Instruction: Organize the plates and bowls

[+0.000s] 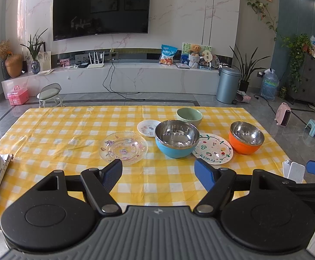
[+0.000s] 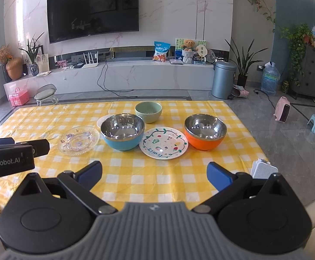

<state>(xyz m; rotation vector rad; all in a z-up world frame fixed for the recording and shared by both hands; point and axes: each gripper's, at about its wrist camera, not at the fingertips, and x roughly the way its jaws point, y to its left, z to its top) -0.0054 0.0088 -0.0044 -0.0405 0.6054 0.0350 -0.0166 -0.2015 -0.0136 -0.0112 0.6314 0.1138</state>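
Right wrist view: yellow checked tabletop (image 2: 135,173), both grippers hovering near-side, right gripper (image 2: 155,173) and left gripper (image 1: 158,170) jaws apart, empty. Three bowls: blue steel-lined bowl (image 2: 122,132) centre, orange steel-lined bowl (image 2: 205,132) right, green ceramic bowl (image 2: 148,111) far. Three plates: clear glass plate (image 2: 78,140) left, painted white plate (image 2: 163,143), small white saucer (image 1: 148,127). Best bet: nest bowls slowly, gripping rims squarely.

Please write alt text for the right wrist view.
Open hand-held gripper above a yellow checked table holding a blue bowl, orange bowl, green bowl, painted plate and glass plate.
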